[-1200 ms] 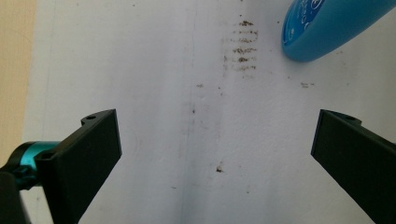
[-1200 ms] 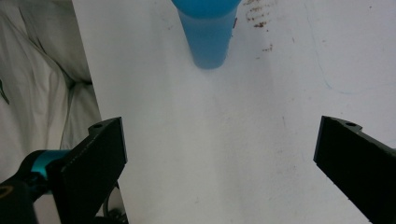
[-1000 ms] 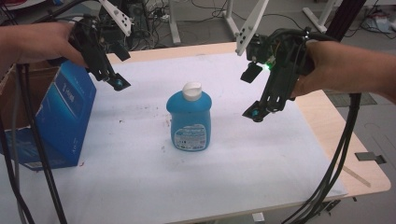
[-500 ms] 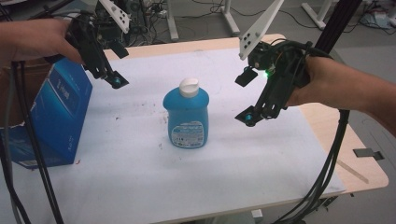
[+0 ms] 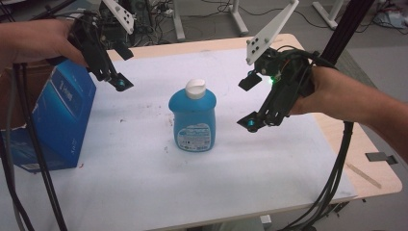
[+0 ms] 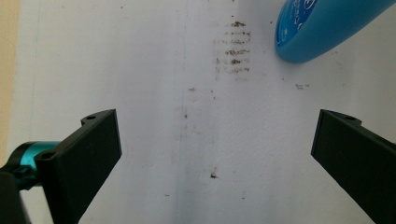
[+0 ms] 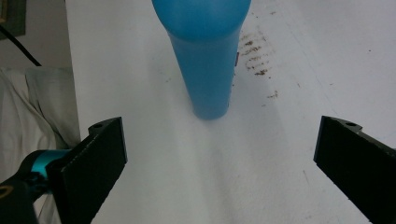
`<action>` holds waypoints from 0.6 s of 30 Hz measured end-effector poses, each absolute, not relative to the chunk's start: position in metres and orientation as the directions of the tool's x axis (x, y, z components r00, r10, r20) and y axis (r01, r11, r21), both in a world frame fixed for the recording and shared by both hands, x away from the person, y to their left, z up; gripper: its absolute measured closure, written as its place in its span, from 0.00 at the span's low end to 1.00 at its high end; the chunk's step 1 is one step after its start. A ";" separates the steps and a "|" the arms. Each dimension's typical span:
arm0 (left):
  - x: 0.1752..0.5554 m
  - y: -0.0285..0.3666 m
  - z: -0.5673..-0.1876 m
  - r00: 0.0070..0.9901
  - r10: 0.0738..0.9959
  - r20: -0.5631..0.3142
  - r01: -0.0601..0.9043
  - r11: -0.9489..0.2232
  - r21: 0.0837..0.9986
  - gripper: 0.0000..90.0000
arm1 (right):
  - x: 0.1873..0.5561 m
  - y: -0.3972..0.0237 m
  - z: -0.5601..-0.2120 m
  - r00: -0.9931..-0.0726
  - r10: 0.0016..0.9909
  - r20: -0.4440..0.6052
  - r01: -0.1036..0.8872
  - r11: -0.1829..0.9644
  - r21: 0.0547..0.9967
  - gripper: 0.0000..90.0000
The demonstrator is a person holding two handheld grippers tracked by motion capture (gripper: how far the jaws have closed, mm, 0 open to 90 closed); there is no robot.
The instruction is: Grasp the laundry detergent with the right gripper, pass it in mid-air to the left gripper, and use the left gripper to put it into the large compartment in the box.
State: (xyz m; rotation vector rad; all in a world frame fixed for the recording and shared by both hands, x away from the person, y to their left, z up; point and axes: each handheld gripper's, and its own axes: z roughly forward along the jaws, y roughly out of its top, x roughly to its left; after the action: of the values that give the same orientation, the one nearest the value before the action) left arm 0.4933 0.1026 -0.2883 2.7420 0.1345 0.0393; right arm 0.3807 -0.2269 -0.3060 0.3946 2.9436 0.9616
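From the high view, the blue bottle (image 5: 194, 118) stands upright mid-bench, right tongs (image 5: 250, 102) spread wide just beside it, left tongs (image 5: 120, 67) spread too, farther off. Left gripper view catches the bottle's base (image 6: 322, 28). Right gripper view faces its narrow side (image 7: 205, 60): smooth plastic, probably slippery and hefty, so I'd grab low across the body.
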 end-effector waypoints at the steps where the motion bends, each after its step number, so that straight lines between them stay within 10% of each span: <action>1: 0.493 0.102 -0.289 0.995 0.099 0.007 0.089 -0.918 0.386 0.02 | 0.381 -0.226 -0.307 -0.968 0.245 0.059 0.232 0.776 0.586 0.02; 18: 0.493 0.103 -0.293 0.995 0.095 0.003 0.087 -0.918 0.387 0.02 | 0.386 -0.212 -0.327 -0.969 0.236 0.073 0.231 0.759 0.609 0.02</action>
State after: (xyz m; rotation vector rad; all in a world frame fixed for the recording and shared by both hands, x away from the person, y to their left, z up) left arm 0.4933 0.1027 -0.2927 2.7412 0.1298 0.0304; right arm 0.3862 -0.2115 -0.3273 0.3901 2.9384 1.0157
